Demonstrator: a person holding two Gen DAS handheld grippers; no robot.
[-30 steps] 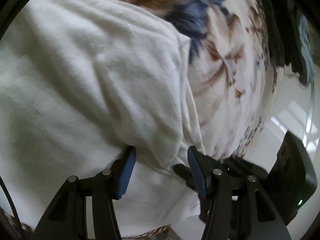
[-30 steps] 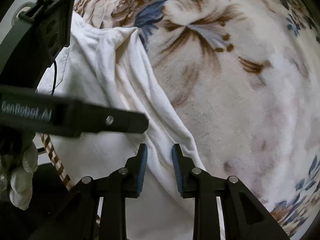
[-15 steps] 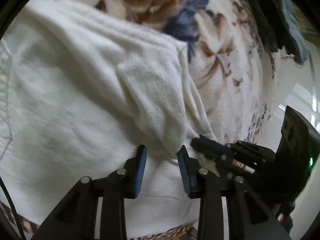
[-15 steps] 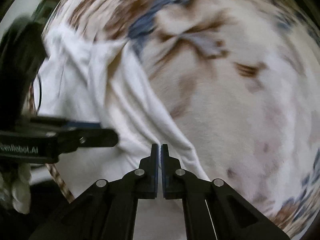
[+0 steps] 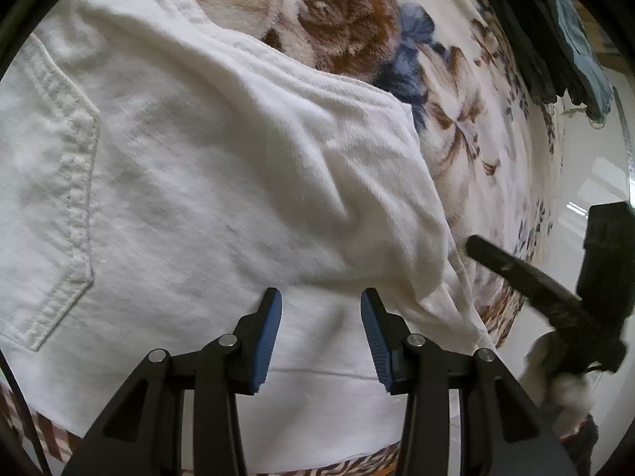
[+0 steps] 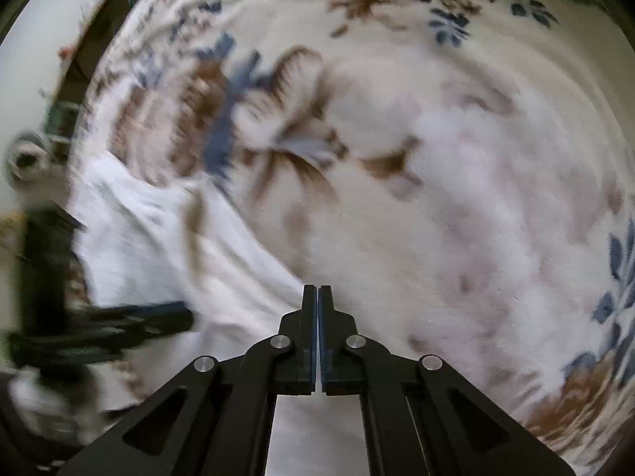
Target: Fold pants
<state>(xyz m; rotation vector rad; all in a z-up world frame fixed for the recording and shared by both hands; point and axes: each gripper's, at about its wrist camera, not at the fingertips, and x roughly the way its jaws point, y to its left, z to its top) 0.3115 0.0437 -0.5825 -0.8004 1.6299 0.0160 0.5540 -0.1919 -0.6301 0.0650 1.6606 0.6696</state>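
Left gripper [image 5: 320, 304]: black linkage arms, blue ribbed pads, jaws at a moderate gap and opening. White cloth lies under and between the pads; no visible pinch on it.

Right gripper [image 6: 318, 297]: jaws fully closed, pads meeting with only a hairline slit between them. Its tip sits at the edge of the white cloth; whether a fold is caught between the pads cannot be told, as this view is motion-blurred.

White cotton-twill pants [image 5: 190, 182]: coarse weave, soft creases, a stitched patch pocket [image 5: 47, 198] with double seam at the left of the left wrist view. A thick fold ridge runs diagonally down to a loose corner near the right gripper's finger [image 5: 512, 265], which enters that view from the right.

Pants lie on a plush fleece blanket [image 6: 456, 198], cream with brown roses and blue leaves. Dark garments [image 5: 555, 35] sit at the blanket's far edge. A gloved hand [image 5: 567, 392] holds the right gripper.
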